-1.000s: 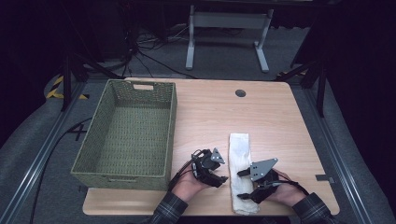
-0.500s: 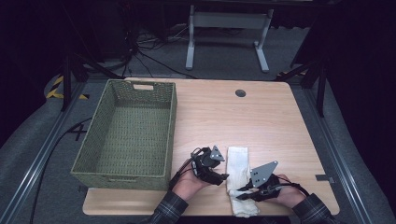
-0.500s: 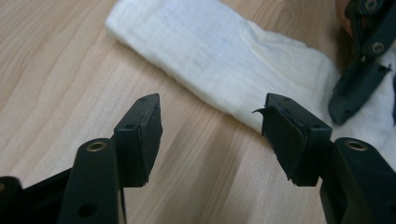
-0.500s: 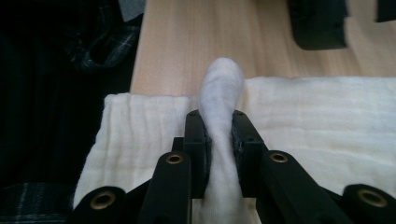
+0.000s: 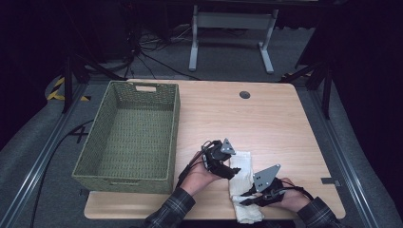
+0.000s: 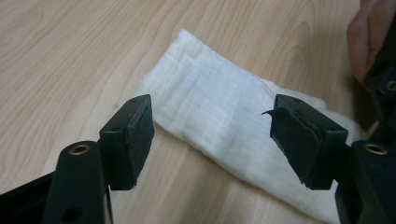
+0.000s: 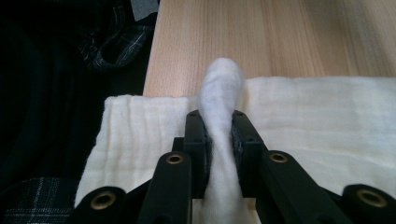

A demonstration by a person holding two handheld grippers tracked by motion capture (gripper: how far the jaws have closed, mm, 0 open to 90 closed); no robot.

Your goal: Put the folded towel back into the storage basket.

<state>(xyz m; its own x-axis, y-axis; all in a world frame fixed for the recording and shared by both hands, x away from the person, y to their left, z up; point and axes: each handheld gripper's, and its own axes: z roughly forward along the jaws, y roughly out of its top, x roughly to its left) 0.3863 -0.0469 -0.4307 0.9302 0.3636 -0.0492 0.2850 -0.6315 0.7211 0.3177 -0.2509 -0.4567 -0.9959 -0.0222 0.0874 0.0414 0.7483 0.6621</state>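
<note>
A white cloth [image 5: 241, 183] lies folded into a long strip at the lower middle of the high view, on the tabletop [image 5: 266, 123] near its front edge. Its weave is soft and faintly ribbed, and the far end shows a small notch at the corner in the left gripper view [image 6: 219, 107]. The right gripper [image 5: 248, 199], low in the frame, has its jaws clenched on a pinched-up ridge of the cloth [image 7: 219, 93], which stands as a rounded hump between them. The left gripper [image 5: 227, 172] sits at the strip's upper left edge; its jaws have just been opening and stand released, with the cloth beyond them, seemingly not touching. A woven basket [image 5: 90, 156] stands at the left.
</note>
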